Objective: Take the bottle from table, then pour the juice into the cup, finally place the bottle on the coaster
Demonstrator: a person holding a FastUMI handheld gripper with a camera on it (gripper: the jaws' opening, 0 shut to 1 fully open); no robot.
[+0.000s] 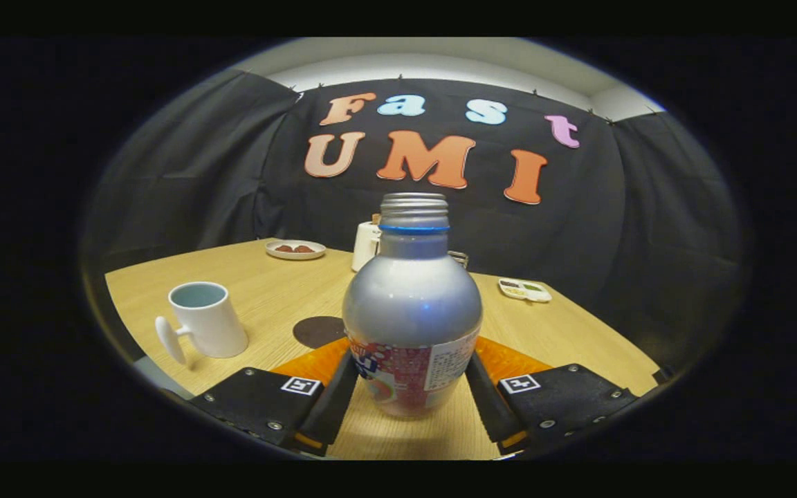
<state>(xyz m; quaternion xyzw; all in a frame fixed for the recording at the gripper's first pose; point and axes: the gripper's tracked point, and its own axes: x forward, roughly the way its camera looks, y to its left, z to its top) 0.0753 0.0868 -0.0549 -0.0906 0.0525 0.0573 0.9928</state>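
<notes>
A silver bottle (411, 311) with an open threaded neck, a blue ring and a printed label stands upright on the wooden table (267, 290). It sits between the fingers of my gripper (410, 370), and both fingers press against its lower sides. A white cup (205, 319) with its handle turned toward me stands on the table to the left, beyond the left finger. A dark round coaster (319, 330) lies flat between the cup and the bottle, just ahead of the left finger and partly hidden by the bottle.
Far back on the table are a small plate (295, 249) with brown pieces, a white container (365, 245) behind the bottle, and a small white tray (524, 289) on the right. Black cloth walls close in the table.
</notes>
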